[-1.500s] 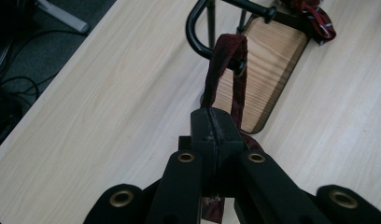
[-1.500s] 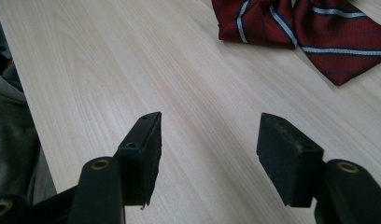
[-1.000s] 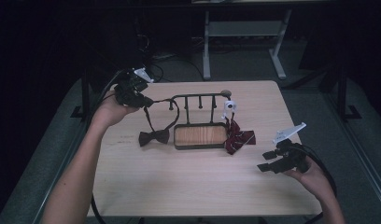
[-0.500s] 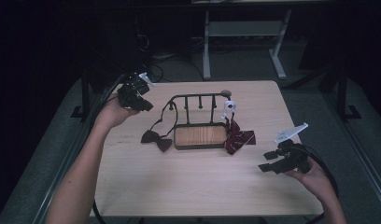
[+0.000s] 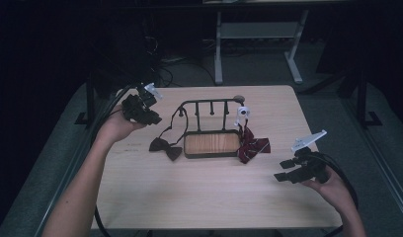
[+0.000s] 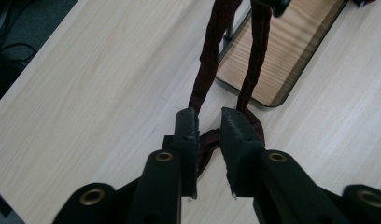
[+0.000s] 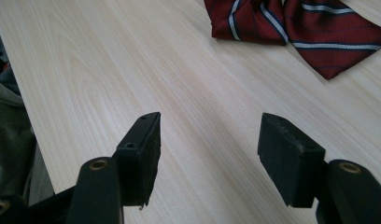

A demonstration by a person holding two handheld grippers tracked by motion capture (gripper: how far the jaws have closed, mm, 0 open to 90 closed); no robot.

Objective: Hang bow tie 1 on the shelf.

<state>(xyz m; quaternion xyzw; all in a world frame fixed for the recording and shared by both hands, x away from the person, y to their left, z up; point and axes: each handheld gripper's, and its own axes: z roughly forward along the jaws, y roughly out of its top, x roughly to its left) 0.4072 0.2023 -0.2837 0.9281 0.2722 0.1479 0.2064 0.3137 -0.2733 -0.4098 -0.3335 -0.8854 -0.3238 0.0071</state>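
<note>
A black wire rack [image 5: 209, 103] with a wooden base [image 5: 212, 143] stands mid-table. A dark maroon bow tie [image 5: 165, 146] lies at the rack's left end, and its strap [image 6: 207, 65] runs up to the rack. My left gripper [image 5: 154, 118] hovers left of the rack. Its jaws have just been opening. In the left gripper view they [image 6: 209, 119] stand slightly apart with nothing between them, the bow [image 6: 257, 128] just beyond the tips. A red striped bow tie [image 5: 251, 146] [image 7: 296, 23] lies at the rack's right end. My right gripper [image 5: 283, 176] [image 7: 209, 135] is open and empty over bare wood.
A small white piece [image 5: 242, 112] sits at the rack's right end above the striped tie. The light wooden table [image 5: 199, 197] has bare room in front of the rack. A grey floor and a metal frame [image 5: 254, 34] lie beyond the far edge.
My left gripper has let go of the dark tie's strap and drawn slightly back from the rack; the strap now hangs from the rack. The right gripper has stayed put.
</note>
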